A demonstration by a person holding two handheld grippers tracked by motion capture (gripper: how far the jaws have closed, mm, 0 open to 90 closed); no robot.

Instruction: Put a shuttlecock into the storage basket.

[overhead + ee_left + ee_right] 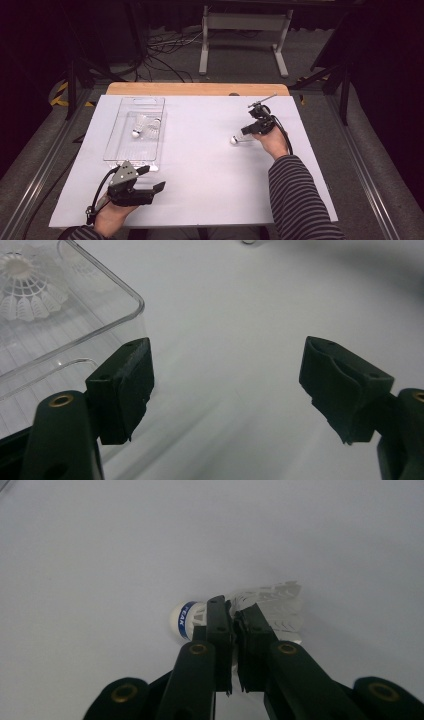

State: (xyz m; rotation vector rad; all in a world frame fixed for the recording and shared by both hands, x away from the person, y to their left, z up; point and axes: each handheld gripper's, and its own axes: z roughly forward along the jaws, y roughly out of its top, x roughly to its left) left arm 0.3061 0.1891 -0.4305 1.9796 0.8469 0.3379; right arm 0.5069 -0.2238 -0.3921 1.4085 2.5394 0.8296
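White shuttlecock (240,617) lies on the table, its skirt pinched in the right claw (234,615).

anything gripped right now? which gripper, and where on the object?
The right gripper is shut on a shuttlecock, pinching its feather skirt just behind the cork head. The left gripper is open and holds nothing, beside the clear tray.

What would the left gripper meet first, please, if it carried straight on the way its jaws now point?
Probably nothing soon: between the open jaws of the left gripper lies bare white table. The clear tray sits just off its left side, and the shuttlecock in the right gripper is far ahead.
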